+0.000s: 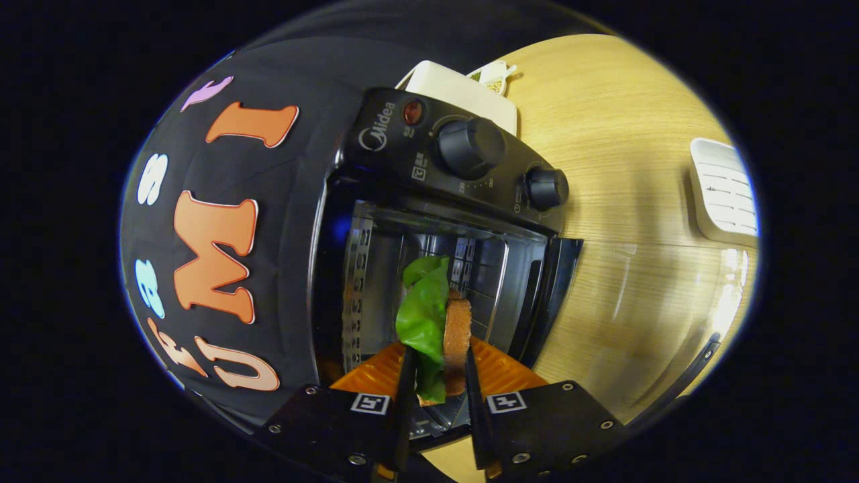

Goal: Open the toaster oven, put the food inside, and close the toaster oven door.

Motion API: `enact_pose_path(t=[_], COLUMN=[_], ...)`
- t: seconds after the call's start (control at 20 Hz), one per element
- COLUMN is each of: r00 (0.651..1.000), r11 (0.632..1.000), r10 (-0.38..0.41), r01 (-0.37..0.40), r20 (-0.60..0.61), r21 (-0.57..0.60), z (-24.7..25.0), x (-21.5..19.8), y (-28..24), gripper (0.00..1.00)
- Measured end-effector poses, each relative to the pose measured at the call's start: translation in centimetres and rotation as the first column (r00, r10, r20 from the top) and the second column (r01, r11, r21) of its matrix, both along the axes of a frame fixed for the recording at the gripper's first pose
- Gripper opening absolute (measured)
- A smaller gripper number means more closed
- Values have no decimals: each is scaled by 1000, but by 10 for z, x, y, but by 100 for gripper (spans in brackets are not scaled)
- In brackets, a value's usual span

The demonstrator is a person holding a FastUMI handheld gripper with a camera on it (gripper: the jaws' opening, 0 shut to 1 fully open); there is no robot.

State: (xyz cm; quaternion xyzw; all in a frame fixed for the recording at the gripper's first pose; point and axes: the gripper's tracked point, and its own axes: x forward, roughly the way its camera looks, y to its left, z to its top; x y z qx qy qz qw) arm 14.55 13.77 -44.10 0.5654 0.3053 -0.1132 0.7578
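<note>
- Nearest to me, the tongs (436, 382) are clamped on the food (435, 325), one finger pressing on each side of it.
- The food is a sandwich held on edge: a green lettuce leaf (421, 315) on one side and a brown slice of bread (458, 339) on the other, pressed together between the fingers.
- The sandwich sticks out forward past the fingertips, and its far end reaches into the mouth of the toaster oven (429, 221).
- Through my camera the whole scene looks rolled onto its side, so the oven appears turned sideways.
- The oven is black and its door (664, 315) is open; it is a clear glass panel swung out over the wooden bench (604, 134), with the wood grain showing through it.
- Inside the open cavity I see shiny metal walls with rack slots (356, 288), and the back wall beyond the food.
- Past the cavity sits the control panel, with a large black knob (470, 147), a smaller black knob (547, 188) and a small red lamp (412, 111) beside them.
- Behind the oven, a white box-shaped object (463, 90) rests on the bench, touching or just beside the oven body; I cannot tell which.
- Well apart, beyond the glass door, a white ribbed object (725, 191) lies on the bench.
</note>
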Motion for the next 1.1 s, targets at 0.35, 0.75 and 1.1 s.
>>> enact_pose_path(t=[0.35, 0.75, 1.1], r00=[996, 994, 919], r11=[998, 991, 890], r10=[61, 108, 373], r01=[-62, -107, -314], r20=[-60, 8, 131], r21=[-8, -76, -330], z=[-11, 28, 104], x=[-18, -56, -103], y=[10, -6, -5], gripper=[85, 98, 98])
